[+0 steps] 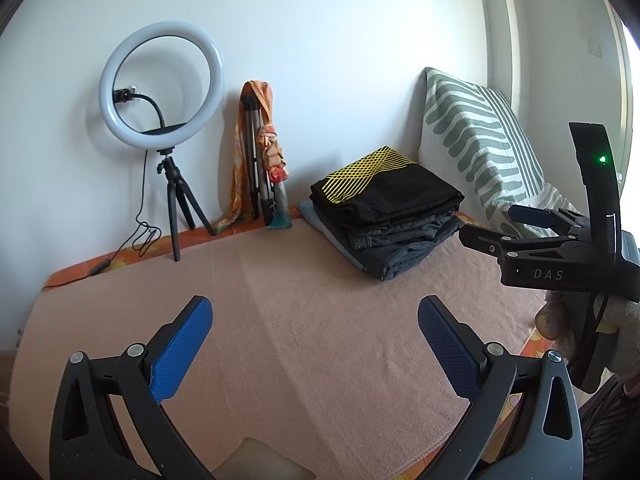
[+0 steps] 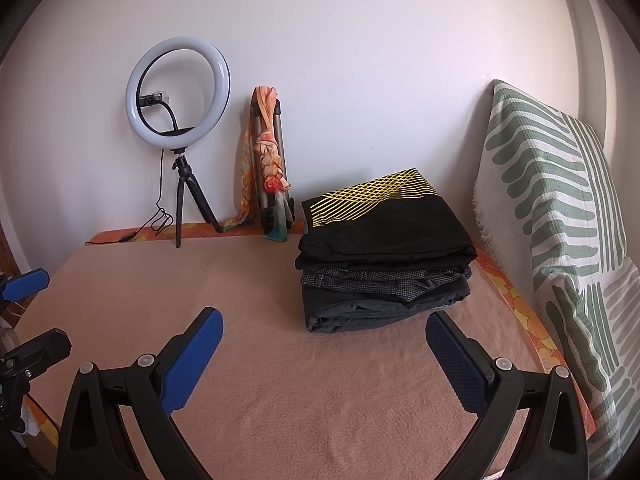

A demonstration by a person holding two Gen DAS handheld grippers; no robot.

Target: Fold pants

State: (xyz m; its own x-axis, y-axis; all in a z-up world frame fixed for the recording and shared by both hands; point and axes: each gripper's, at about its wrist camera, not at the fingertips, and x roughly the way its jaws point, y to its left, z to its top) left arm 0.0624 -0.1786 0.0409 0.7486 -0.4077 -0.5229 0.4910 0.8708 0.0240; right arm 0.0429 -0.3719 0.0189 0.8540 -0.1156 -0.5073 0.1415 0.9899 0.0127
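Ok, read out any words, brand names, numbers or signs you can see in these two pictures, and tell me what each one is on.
"DAS": pale letters on the black body of the right tool, seen from the left wrist camera.
No other text is readable. The yellow pattern on the top black garment of the folded stack is a crisscross of lines, not letters. The striped pillow and ring light carry no writing that I can see.

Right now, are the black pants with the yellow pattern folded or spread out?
Folded. The black pants lie as a compact rectangle atop a stack of folded garments; both grippers are open and empty.
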